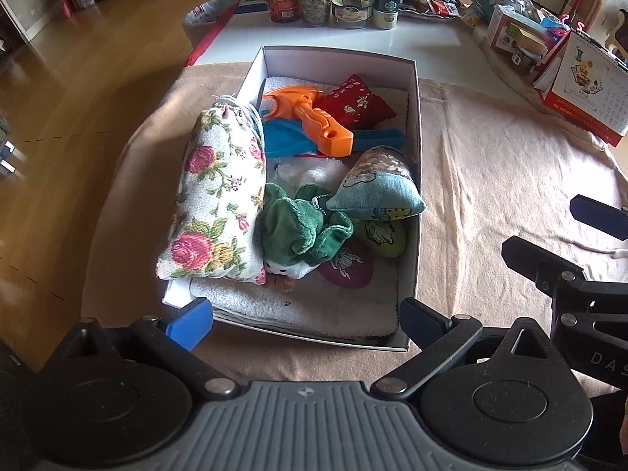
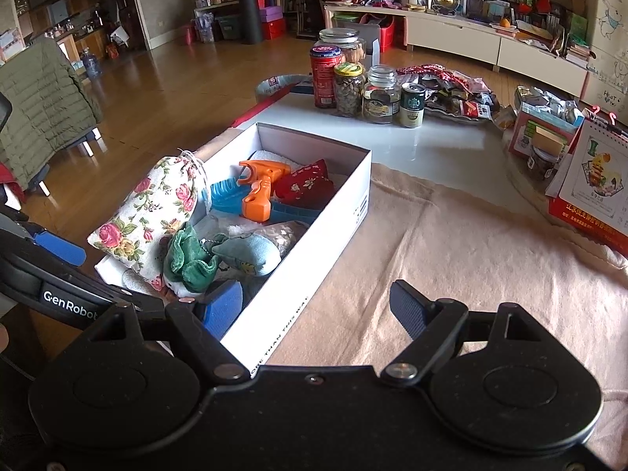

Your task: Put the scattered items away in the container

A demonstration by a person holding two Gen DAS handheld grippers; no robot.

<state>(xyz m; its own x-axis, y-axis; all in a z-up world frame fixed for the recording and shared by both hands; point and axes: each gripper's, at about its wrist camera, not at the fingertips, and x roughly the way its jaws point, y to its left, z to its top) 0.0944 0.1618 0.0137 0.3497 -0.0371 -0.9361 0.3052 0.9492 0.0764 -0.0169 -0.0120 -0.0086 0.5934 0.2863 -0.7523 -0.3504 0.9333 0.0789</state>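
Living room, wood floor, low table with a beige cloth (image 1: 490, 165) over its near half; bare white tabletop beyond it with a red can (image 2: 325, 76), jars (image 2: 347, 88) and a small green can (image 2: 412, 104) in a row. Desk calendar (image 2: 600, 180) at the table's right edge.

Left to right:

- Left gripper (image 1: 304, 322): jaws spread wide, nothing between them. It points steeply down at the near end of the box, pads hovering over the near rim, blue pad (image 1: 188, 324) at the near-left corner. No contact visible.
- White cardboard box (image 1: 416, 125) sits on the cloth, long axis running away from the grippers. It's full.
- Contents: floral drawstring pouch (image 1: 219, 196) lies along the left wall, partly riding over the rim. Orange toy axe (image 1: 310, 117) on top of a blue plastic toy (image 1: 282, 137) toward the far end, red embroidered sachet (image 1: 353, 102) just right of the axe head. Near half: green plush toy (image 1: 302, 223) in the middle, touching the pouch; blue-grey fabric sachet (image 1: 376, 196) against the right wall, a green sachet (image 1: 386, 237) under it. White towel (image 1: 298, 306) lines the bottom.
- Right gripper (image 2: 314, 306): jaws also spread wide, empty. It's right of the box's near end; its left pad (image 2: 223, 306) overlaps the near-right corner in the right wrist view, right pad (image 2: 408, 306) is over bare cloth. Can't tell if the left pad touches the box wall.

Cloth to the right of the box is bare.
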